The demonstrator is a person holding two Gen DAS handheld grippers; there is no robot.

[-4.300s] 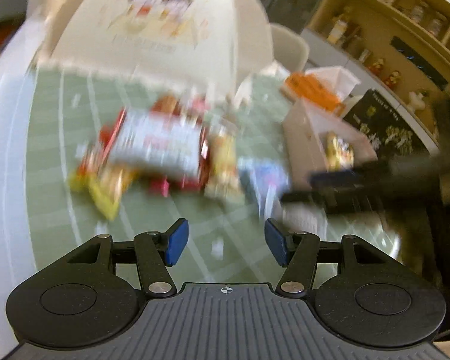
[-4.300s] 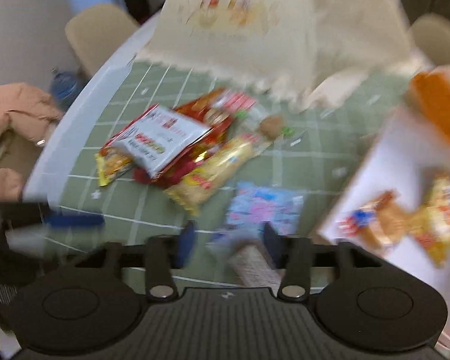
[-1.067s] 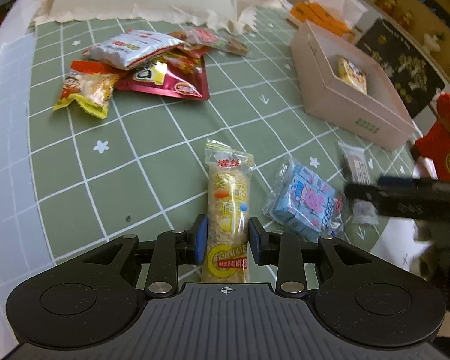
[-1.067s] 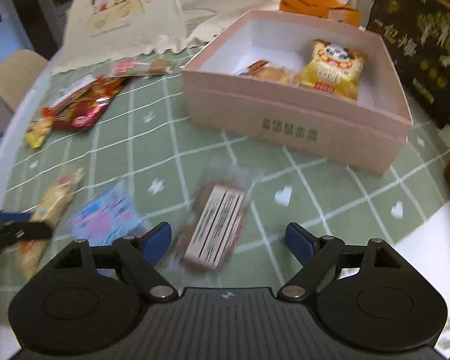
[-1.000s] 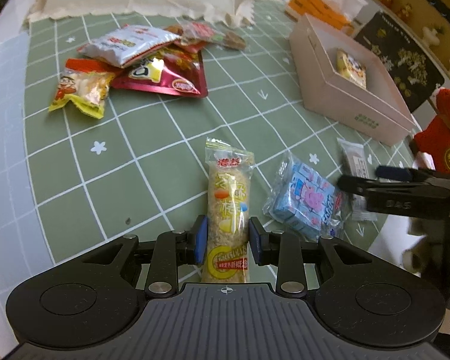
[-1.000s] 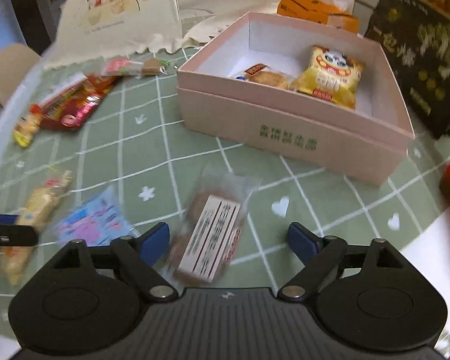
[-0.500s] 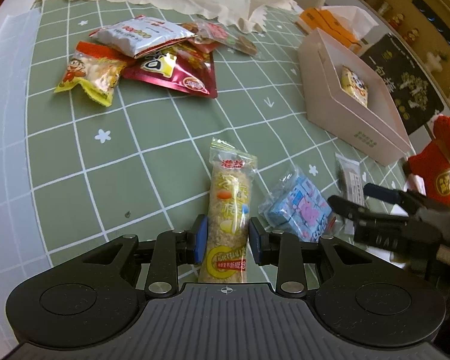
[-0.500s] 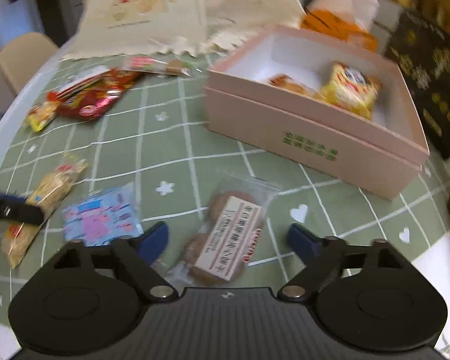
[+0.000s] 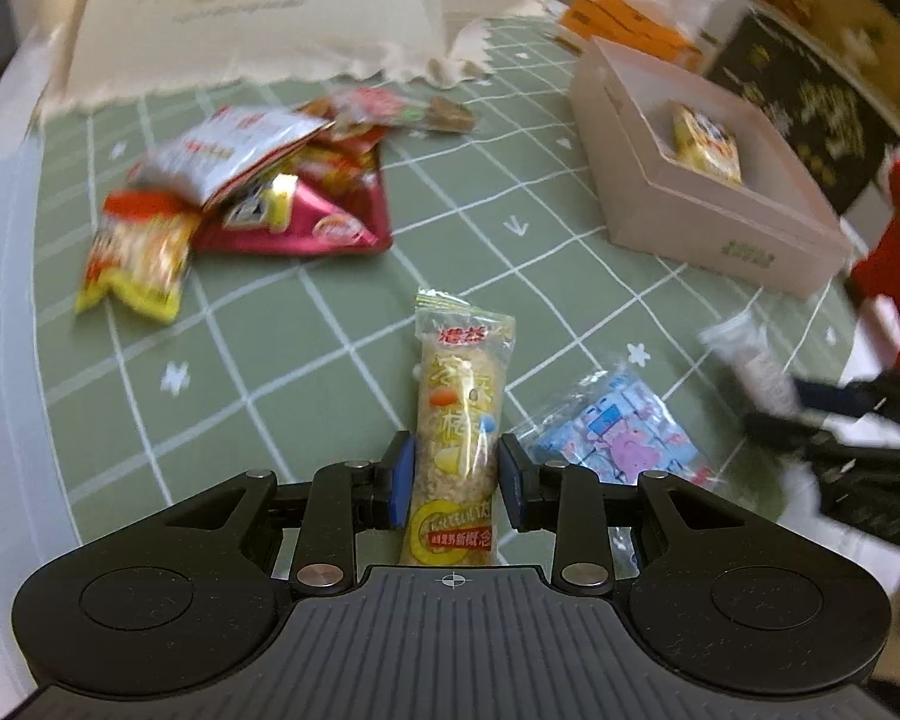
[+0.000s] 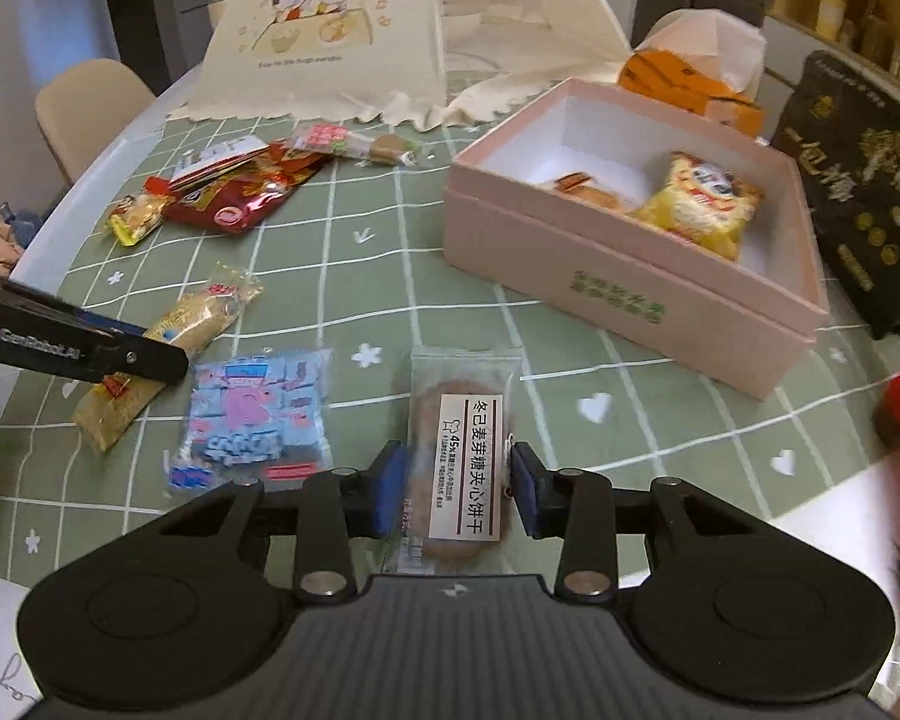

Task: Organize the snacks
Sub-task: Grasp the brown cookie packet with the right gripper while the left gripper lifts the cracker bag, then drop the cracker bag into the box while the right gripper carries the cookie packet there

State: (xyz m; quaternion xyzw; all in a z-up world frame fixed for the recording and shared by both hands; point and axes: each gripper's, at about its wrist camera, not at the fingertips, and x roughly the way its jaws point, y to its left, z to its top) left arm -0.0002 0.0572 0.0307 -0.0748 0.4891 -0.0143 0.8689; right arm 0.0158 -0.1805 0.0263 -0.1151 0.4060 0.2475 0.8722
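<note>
Snacks pinched in both tools, pink box (image 10: 624,300) waiting beyond them.

Left tool (image 9: 455,483) is pressed onto the lower half of a yellow rice-cracker bar (image 9: 459,420); right tool (image 10: 457,489) is closing on a clear-wrapped biscuit (image 10: 462,456) that lies between its pads, low on the pack. Both packs sit on the green gridded counter (image 10: 354,228), short of the box, which already holds a yellow packet (image 10: 699,201) (and a smaller one beside it). Slick film gripped near one end may slide or swing, and a hard squeeze could crack the biscuit. A blue candy pack (image 10: 258,414) lies between the two tools, so either could nudge it. Open counter runs up to the box's near wall, which a low carry would clip; the box's left half is free.
</note>
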